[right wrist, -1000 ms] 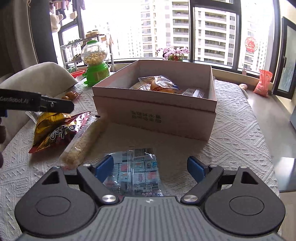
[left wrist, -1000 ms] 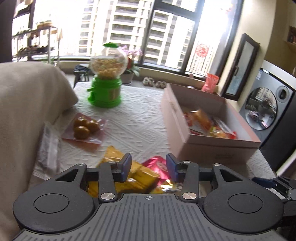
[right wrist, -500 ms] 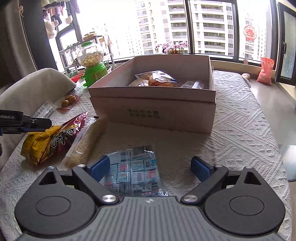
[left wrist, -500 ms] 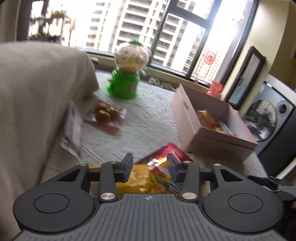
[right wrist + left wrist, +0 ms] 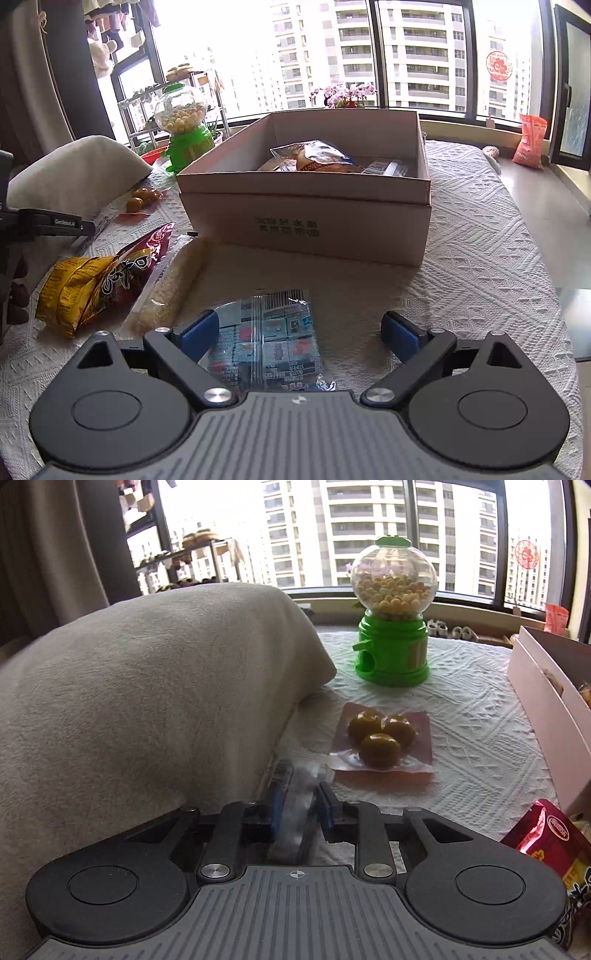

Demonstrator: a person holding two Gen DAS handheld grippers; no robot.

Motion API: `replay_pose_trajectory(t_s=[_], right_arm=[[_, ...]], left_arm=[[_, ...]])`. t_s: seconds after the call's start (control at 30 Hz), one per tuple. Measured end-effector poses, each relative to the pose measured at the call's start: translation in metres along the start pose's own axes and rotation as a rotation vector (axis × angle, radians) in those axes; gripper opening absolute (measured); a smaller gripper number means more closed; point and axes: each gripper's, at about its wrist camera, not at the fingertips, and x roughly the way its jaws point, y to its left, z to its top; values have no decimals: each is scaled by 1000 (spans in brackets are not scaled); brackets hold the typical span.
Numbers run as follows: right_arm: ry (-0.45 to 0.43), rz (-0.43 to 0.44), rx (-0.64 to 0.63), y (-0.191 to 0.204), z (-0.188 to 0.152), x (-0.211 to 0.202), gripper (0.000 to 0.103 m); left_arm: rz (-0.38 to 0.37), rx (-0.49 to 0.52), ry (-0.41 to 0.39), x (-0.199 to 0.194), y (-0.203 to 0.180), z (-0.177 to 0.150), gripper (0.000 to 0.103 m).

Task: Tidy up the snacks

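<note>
The left gripper [image 5: 298, 808] is closing its fingers on a thin clear-wrapped packet [image 5: 295, 794] that lies on the white quilted worktop [image 5: 480, 738] right against a beige blanket-covered cushion [image 5: 147, 701]; the packet sits between the blue pads, blurred, and whether the pads already press on it cannot be told. That is the first risk: the film looks slippery and flat, so the fingers may pinch only a fold of wrapper, or catch the cushion's cloth beside it, and the packet could slide out once lifted. Just beyond lies a sealed pouch of three brown round snacks [image 5: 380, 738], near enough to be nudged if the packet drags. The right gripper [image 5: 299, 332] hangs with its fingers spread wide and holding nothing, straddling a clear bag of small wrapped sweets [image 5: 266, 332] flat on the worktop; the left pad sits nearly at the bag's edge while the right pad is well clear, so closing from here would likely push the bag sideways rather than grip it. A long pack of pale crackers [image 5: 173, 288] and a yellow-and-red crisp bag [image 5: 96, 284] lie close on the left and could be shoved. The open cardboard box [image 5: 306, 221], already holding a few packets, stands straight ahead; its near wall may catch a dangling packet carried in too low.
</note>
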Motion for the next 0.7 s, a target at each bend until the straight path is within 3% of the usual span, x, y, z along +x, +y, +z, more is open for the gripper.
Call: replay_pose_trajectory(t_s=[0.1,0.23,0.37,0.43,0.5,0.57,0.7], right_arm=[[2,-9,-61,9,6,-4,95],[-78,-16,-251,44,35,-20,95],[-86,106,-314,82,87,-11,95],[-33,194,-317,103,118,13,95],[21,231,-319,126,145,51,95],[57,230,-309,146,163,95,95],[158,218,-214,176,179,185,95]], left_arm=[[-69,3,0,-5,3,-2,22],[-274,-39,66,-20,11,-20,20],[-347,-43,82,-45,19,-45,20],[-376,-94,72,-55,30,-50,20],[-352,-98,31,-64,34,-55,21],[-334,-84,0,-70,35,-62,21],[-378,-116,-13,-78,42,-74,25]])
